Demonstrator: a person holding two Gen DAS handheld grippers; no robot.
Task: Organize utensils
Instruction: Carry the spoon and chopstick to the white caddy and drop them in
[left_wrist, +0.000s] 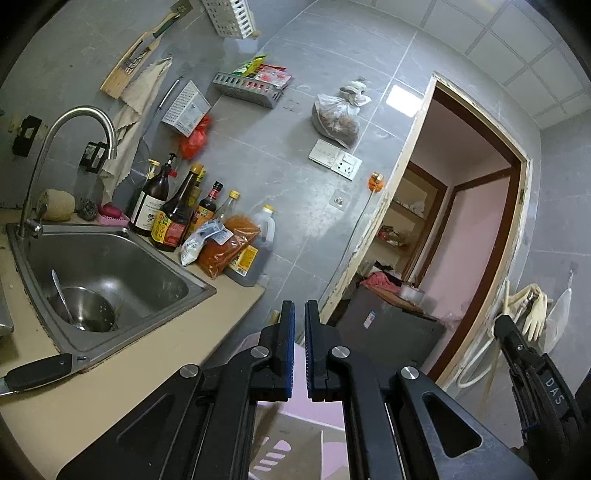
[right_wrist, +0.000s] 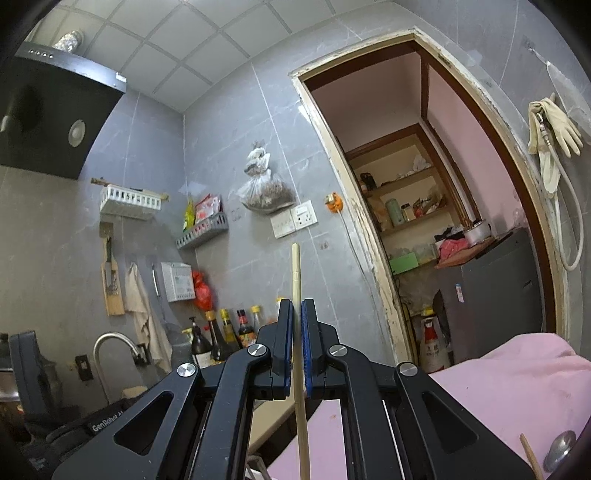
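My right gripper (right_wrist: 297, 306) is shut on a pale wooden chopstick (right_wrist: 296, 273). The stick stands upright between the blue pads and sticks out above and below them, in front of the grey tiled wall. My left gripper (left_wrist: 300, 306) is shut with nothing between its pads and hangs just off the counter's end. To its left, a steel sink (left_wrist: 155, 254) holds a metal strainer bowl (left_wrist: 86, 308) with a ladle (left_wrist: 62, 295) leaning in it. A black knife handle (left_wrist: 37, 371) lies on the beige counter by the sink's near corner. At the right wrist view's lower right edge are a metal spoon (right_wrist: 559, 448) and a wooden stick end (right_wrist: 530, 458).
Sauce bottles (left_wrist: 173, 218), an oil jug (left_wrist: 255, 251) and spice bags crowd the counter behind the sink. White and grey wall baskets (right_wrist: 129, 201) hang above, with a range hood (right_wrist: 55, 110) at the left. An open doorway (right_wrist: 424, 221) leads to shelves and a grey fridge (right_wrist: 491, 295). Pink cloth (right_wrist: 517, 387) fills the lower right.
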